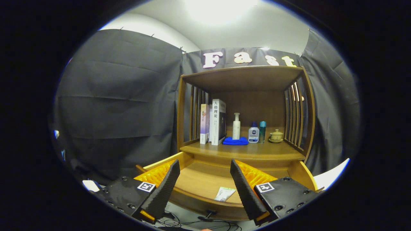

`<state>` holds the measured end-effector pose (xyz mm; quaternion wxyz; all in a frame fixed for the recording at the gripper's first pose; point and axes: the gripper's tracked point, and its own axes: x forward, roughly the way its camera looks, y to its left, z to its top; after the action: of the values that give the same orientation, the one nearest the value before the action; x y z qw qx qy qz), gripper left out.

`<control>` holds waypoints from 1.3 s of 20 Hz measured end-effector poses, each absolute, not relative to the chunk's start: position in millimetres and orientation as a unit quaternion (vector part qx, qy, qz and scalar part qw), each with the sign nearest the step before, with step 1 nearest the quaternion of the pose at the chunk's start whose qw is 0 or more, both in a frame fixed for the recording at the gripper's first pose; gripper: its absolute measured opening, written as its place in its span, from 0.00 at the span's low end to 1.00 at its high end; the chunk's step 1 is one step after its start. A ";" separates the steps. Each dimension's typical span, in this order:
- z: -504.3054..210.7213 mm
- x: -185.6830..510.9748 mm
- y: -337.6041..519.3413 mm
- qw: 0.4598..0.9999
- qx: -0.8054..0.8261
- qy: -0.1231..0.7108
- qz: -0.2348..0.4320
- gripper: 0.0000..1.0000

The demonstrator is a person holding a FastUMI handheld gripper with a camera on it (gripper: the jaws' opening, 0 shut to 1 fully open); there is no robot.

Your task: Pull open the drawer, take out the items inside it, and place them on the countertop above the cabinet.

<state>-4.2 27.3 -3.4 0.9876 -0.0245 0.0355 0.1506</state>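
Already open, the drawer [205,179] holds a sachet [225,193] between the spread, empty fingers [205,189]; next, reaching down to grasp it.

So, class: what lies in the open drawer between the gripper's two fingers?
In the gripper view, a small flat packet lies on the drawer floor between the open gripper's fingers.

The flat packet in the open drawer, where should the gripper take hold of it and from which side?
The packet lies flat on the drawer floor near the front wall, between the open gripper fingers. Probably best to come from above, fingers pointing down, and pinch across its narrow width at the end away from the front wall; lying flat, it offers only thin edges.
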 end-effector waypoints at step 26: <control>-128.1 121.0 8.0 0.878 -0.049 0.439 0.182 0.97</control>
<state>121.0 8.0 -128.1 0.8783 -0.0490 0.4394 0.1820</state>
